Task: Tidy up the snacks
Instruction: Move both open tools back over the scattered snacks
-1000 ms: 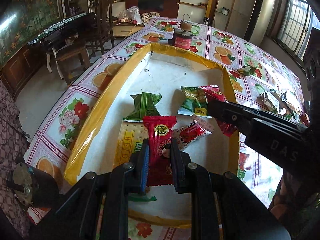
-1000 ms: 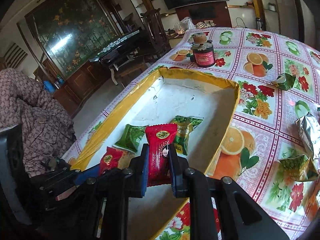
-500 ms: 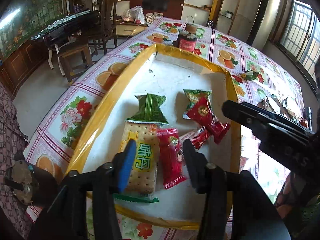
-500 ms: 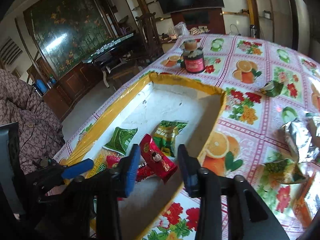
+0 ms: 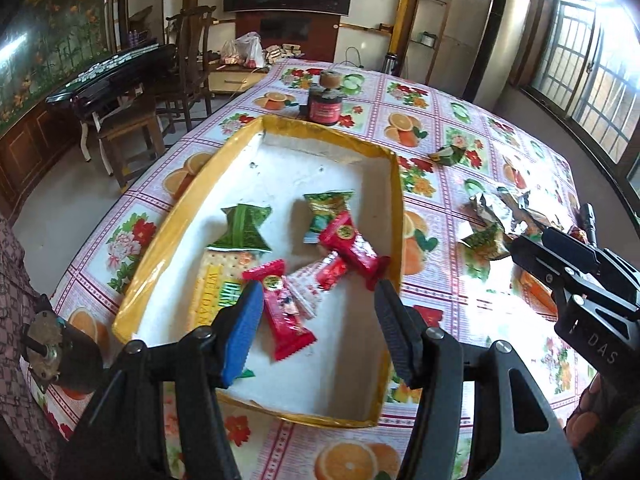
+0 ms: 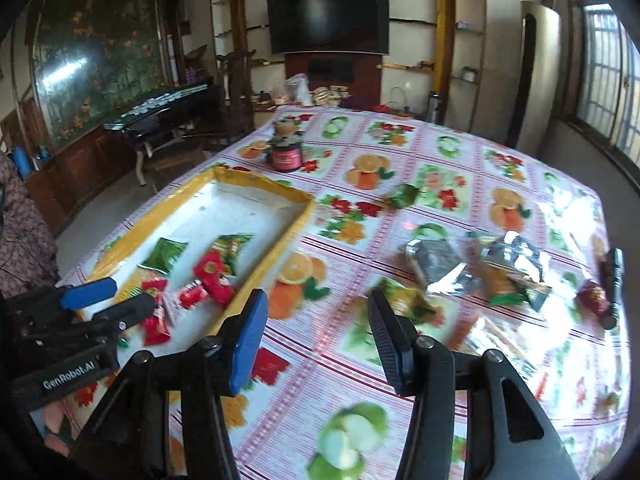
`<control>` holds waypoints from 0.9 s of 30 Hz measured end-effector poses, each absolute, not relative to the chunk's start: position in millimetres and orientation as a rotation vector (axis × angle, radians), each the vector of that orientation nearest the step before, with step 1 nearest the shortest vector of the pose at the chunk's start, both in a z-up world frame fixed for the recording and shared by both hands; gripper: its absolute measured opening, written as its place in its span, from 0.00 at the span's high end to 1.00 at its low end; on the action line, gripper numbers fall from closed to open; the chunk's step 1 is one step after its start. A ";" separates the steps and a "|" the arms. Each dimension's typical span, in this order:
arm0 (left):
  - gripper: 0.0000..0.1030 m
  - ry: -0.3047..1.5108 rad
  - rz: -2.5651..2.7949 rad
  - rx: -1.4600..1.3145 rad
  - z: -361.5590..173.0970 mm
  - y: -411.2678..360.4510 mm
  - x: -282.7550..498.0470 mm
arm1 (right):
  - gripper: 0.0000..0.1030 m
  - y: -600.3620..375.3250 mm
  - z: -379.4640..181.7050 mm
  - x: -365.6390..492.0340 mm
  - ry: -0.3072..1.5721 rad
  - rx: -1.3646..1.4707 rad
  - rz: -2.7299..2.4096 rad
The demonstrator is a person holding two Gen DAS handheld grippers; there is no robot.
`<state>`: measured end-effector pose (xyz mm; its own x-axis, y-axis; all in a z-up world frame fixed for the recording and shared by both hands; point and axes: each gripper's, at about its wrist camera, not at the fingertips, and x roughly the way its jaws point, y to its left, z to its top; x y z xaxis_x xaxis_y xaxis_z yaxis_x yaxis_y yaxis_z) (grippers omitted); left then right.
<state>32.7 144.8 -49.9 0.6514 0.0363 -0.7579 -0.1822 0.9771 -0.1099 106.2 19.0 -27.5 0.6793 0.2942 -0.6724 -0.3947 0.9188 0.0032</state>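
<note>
Snacks: several lie in yellow-rimmed tray [image 5: 394, 184], centre of left view; loose silver packets [image 6: 436, 260] on bench, centre-right of right view, just beyond right gripper [image 6: 316, 340], which is nearer; both sets of fingers spread, empty; left gripper [image 5: 316, 328] over tray.

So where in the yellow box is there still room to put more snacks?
The far half of the yellow box is bare white floor, from the back wall to the green packets. The near right corner, beside the red packet, is free too. The middle and near left are crowded: cracker pack and red packets overlap there.
</note>
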 end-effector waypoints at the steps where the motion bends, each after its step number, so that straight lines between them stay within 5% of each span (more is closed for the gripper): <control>1: 0.43 0.853 0.119 -0.176 -48.8 140.3 32.5 | 0.49 13.4 -27.0 103.4 0.723 -0.151 0.375; 27: 0.42 0.852 0.032 -0.051 -30.5 53.3 23.8 | 0.47 -78.7 -28.8 77.8 0.713 -0.134 0.196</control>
<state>23.8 53.3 -30.5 0.6584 0.0081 -0.7527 -0.0489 0.9983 -0.0320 77.8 -78.7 -28.8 0.7390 0.1321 -0.6607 -0.2235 0.9731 -0.0555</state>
